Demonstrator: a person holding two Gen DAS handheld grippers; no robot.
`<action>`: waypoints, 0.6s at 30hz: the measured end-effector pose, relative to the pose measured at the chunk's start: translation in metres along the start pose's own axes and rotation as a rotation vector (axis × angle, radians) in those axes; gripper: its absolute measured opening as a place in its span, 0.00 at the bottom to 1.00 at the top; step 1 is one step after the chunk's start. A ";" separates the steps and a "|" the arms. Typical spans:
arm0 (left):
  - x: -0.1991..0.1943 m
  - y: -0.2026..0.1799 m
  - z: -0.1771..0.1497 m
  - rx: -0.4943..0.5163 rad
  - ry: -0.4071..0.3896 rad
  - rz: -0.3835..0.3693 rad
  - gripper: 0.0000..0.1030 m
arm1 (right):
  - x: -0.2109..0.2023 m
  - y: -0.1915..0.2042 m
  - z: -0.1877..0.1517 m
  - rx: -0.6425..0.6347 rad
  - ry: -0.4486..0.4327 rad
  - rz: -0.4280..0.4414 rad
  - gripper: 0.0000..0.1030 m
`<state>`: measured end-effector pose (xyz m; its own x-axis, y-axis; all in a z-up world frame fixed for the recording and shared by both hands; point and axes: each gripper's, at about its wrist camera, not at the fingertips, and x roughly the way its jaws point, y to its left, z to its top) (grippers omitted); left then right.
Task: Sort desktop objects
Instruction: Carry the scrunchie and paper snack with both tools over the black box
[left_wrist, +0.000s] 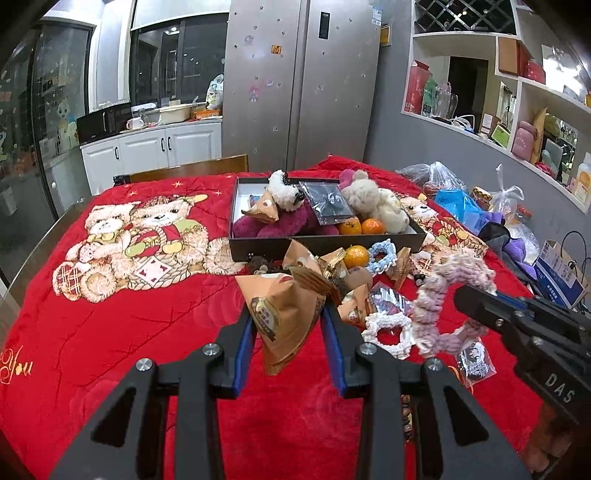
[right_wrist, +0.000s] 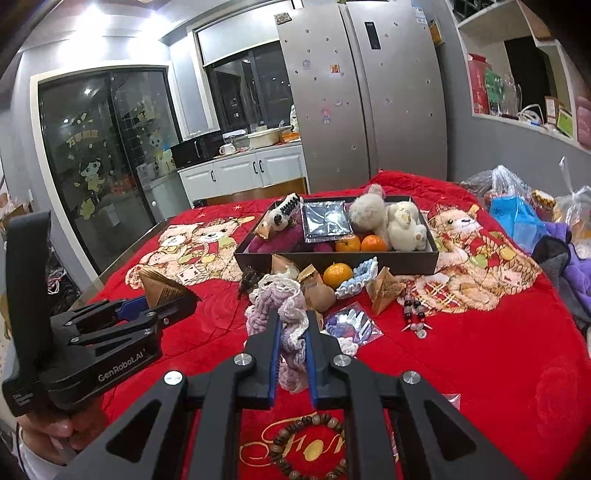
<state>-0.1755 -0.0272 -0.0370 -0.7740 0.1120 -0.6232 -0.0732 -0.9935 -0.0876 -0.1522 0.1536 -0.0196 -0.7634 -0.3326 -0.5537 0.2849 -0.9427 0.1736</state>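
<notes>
My left tool (left_wrist: 290, 325) grips a brown triangular snack packet (left_wrist: 286, 314), lifted above the red blanket (left_wrist: 129, 332) on the table. My right tool (right_wrist: 293, 354) is clenched on a lilac crocheted scrunchie (right_wrist: 282, 306), which dangles between its blue pads. Farther off, the dark box (left_wrist: 325, 242) holds plush toys, a packet and two oranges. Just near of it lie a loose orange (right_wrist: 337, 275), a blue scrunchie (right_wrist: 360, 277) and more packets. A bead bracelet (right_wrist: 308, 446) lies nearest me.

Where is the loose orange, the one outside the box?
The loose orange lies on the red blanket before the dark box, left of the blue scrunchie.
</notes>
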 end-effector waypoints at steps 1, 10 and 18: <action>-0.001 -0.001 0.002 -0.001 0.001 0.002 0.34 | 0.001 0.001 0.001 -0.001 0.001 0.001 0.11; -0.016 -0.007 0.041 0.012 -0.047 -0.015 0.34 | -0.009 0.009 0.036 -0.021 -0.042 -0.029 0.11; -0.007 -0.014 0.080 -0.004 -0.073 -0.035 0.34 | -0.003 0.012 0.072 -0.018 -0.059 -0.010 0.12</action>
<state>-0.2193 -0.0161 0.0308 -0.8150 0.1448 -0.5610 -0.0985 -0.9888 -0.1121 -0.1881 0.1420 0.0424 -0.7987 -0.3251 -0.5064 0.2873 -0.9454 0.1537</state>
